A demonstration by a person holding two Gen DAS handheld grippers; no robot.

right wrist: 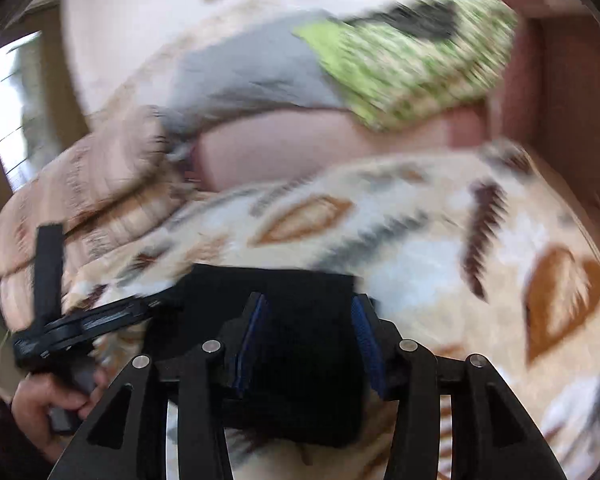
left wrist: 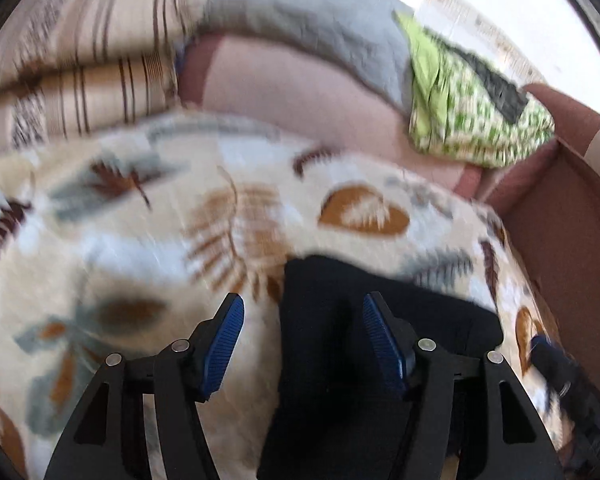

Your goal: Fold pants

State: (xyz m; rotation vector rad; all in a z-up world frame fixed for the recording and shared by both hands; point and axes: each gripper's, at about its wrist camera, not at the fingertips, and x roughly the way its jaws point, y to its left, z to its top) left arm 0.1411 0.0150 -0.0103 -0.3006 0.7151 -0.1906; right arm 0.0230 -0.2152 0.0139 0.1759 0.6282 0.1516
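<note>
The black pants (left wrist: 340,360) lie in a folded bundle on a leaf-patterned blanket (left wrist: 140,220). My left gripper (left wrist: 303,312) is open; its left finger is over the blanket and its right finger over the pants' left edge. In the right wrist view the pants (right wrist: 300,360) sit between the fingers of my right gripper (right wrist: 308,312), which is open above them. The left gripper (right wrist: 80,320) shows at the left there, held by a hand (right wrist: 44,404). Both views are blurred by motion.
A striped pillow or rolled bedding (left wrist: 80,80) lies at the back left. A grey cloth (left wrist: 312,20) and a green patterned cloth (left wrist: 472,112) lie at the back. A pink mattress (left wrist: 300,96) and a red-brown bed frame (left wrist: 560,220) show at the right.
</note>
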